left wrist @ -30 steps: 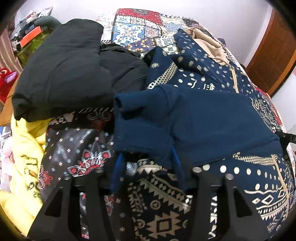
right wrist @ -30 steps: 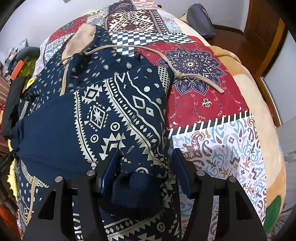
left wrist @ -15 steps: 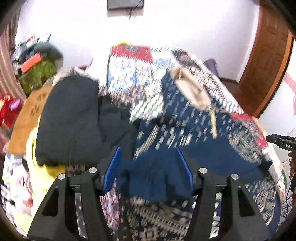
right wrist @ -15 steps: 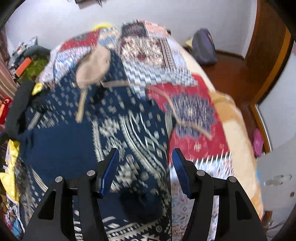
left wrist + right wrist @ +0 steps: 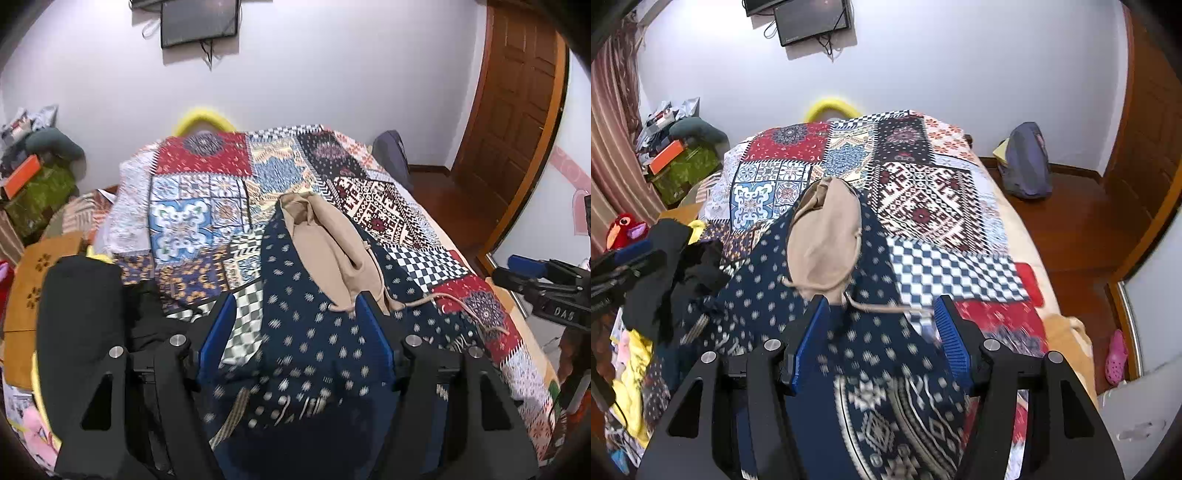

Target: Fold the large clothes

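A navy hoodie (image 5: 306, 332) with white dots and a geometric print lies on the patchwork bedspread (image 5: 207, 184). Its beige-lined hood (image 5: 325, 236) points toward the far wall, and a beige drawstring (image 5: 458, 299) trails to the right. My left gripper (image 5: 295, 306) hovers above the hoodie with its jaws opening; navy cloth shows between the blue pads but they do not press on it. In the right wrist view the same hoodie (image 5: 768, 295) and hood (image 5: 823, 240) lie under my right gripper (image 5: 882, 302), which is open over the printed body.
Black garments (image 5: 77, 314) are piled on the bed's left side, with yellow cloth (image 5: 631, 369) below them. A backpack (image 5: 1027, 166) leans on the floor at the right near a wooden door (image 5: 517, 110). Boxes and a red toy (image 5: 624, 229) crowd the left.
Both grippers have risen and tilted up away from the hoodie, so the wall and screen came into view. The navy sleeve cuffs that sat between the pads are no longer held there.
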A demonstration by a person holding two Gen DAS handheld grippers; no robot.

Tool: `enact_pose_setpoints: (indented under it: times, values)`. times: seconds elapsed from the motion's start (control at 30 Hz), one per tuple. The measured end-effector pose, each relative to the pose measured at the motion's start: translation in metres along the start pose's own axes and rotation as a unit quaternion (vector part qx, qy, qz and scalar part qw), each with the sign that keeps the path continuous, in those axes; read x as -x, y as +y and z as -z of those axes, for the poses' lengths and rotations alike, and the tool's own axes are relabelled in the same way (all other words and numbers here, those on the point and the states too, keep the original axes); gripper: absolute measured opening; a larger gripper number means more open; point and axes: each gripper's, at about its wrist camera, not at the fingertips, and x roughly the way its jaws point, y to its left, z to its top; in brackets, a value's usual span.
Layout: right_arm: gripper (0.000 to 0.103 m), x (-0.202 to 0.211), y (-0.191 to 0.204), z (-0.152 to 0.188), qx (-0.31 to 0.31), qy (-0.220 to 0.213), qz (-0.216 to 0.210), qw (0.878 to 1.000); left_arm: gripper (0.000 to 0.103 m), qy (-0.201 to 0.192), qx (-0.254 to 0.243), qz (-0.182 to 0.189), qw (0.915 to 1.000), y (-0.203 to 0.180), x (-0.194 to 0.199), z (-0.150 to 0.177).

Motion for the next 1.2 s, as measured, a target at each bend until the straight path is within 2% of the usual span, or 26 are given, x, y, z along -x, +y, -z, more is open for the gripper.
enact_pose_setpoints:
  times: [0.33,0.6,0.73,0.8,0.87,0.93,0.97,1.0,1.07,1.1,1.13,1.2]
  values:
    - [0.056,-0.109,0.006,-0.033,-0.01,0.08,0.004,0.997,0.066,0.075,0.024,0.008,0.9969,0.008,-0.107,-0.017]
    - [0.056,-0.191,-0.002,-0.046,-0.072,0.14,-0.021,0.987,0.066,0.105,0.043,-0.004,0.9935,0.02,-0.169,-0.025]
    - [0.056,-0.217,-0.005,-0.046,-0.094,0.158,-0.017,0.983,0.066,0.122,0.064,-0.021,0.9903,0.03,-0.196,-0.023]
    - [0.058,-0.218,-0.006,-0.047,-0.096,0.15,-0.02,0.984,0.066,0.125,0.082,0.013,0.9887,0.036,-0.202,-0.021]
    - [0.059,-0.218,-0.008,-0.049,-0.103,0.149,-0.022,0.983,0.062,0.117,0.107,0.02,0.9872,0.04,-0.204,-0.017]
    - [0.059,-0.216,-0.006,-0.048,-0.098,0.146,-0.016,0.984,0.051,0.109,0.113,0.021,0.9874,0.041,-0.203,-0.015]
    - [0.056,-0.215,-0.004,-0.048,-0.09,0.142,-0.01,0.986,0.047,0.106,0.112,0.022,0.9878,0.041,-0.201,-0.015]
    - [0.053,-0.213,-0.001,-0.046,-0.081,0.136,-0.007,0.987,0.037,0.105,0.108,0.021,0.9884,0.039,-0.199,-0.015]
    - [0.037,-0.21,0.006,-0.042,-0.058,0.127,-0.01,0.99,0.018,0.106,0.097,0.017,0.9895,0.036,-0.195,-0.013]
    - [0.024,-0.208,0.008,-0.04,-0.054,0.126,-0.011,0.99,0.012,0.108,0.088,0.011,0.9902,0.033,-0.194,-0.012]
    - [0.012,-0.205,0.01,-0.038,-0.05,0.129,-0.01,0.99,0.011,0.108,0.076,0.001,0.9912,0.029,-0.191,-0.01]
    - [0.011,-0.199,0.011,-0.035,-0.045,0.136,-0.007,0.99,0.01,0.111,0.06,-0.014,0.9919,0.024,-0.185,-0.007]
